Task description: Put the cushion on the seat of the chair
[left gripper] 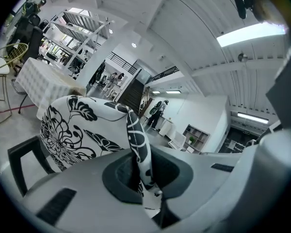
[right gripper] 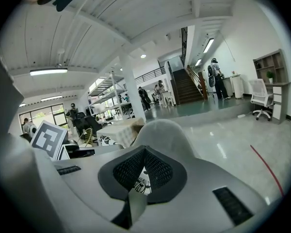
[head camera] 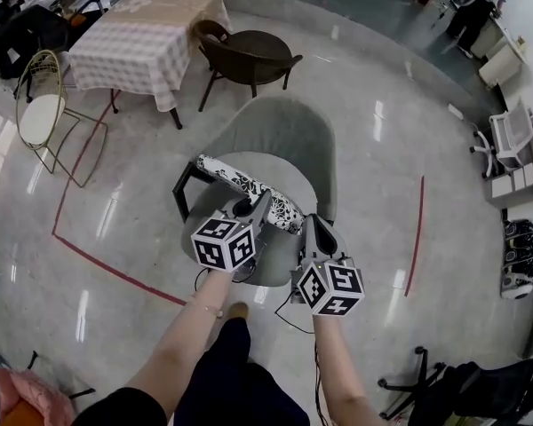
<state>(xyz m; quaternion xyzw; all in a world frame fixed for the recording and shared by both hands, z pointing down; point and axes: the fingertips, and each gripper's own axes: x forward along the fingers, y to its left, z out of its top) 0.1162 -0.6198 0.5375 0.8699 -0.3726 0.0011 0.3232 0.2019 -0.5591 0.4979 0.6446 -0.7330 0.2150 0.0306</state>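
Observation:
A flat black-and-white flowered cushion hangs over the seat of the grey shell chair, held by its near edge. My left gripper is shut on the cushion's edge, the fabric pinched between its pads. My right gripper is shut on the same edge a little further right; a strip of the cushion shows between its mesh pads. The chair's back rises just beyond the right gripper. Most of the seat is hidden under the cushion and the grippers.
A dark round chair and a table with a checked cloth stand behind the grey chair. A wire chair is at the left. Red tape lines mark the shiny floor. An office chair base is near my right.

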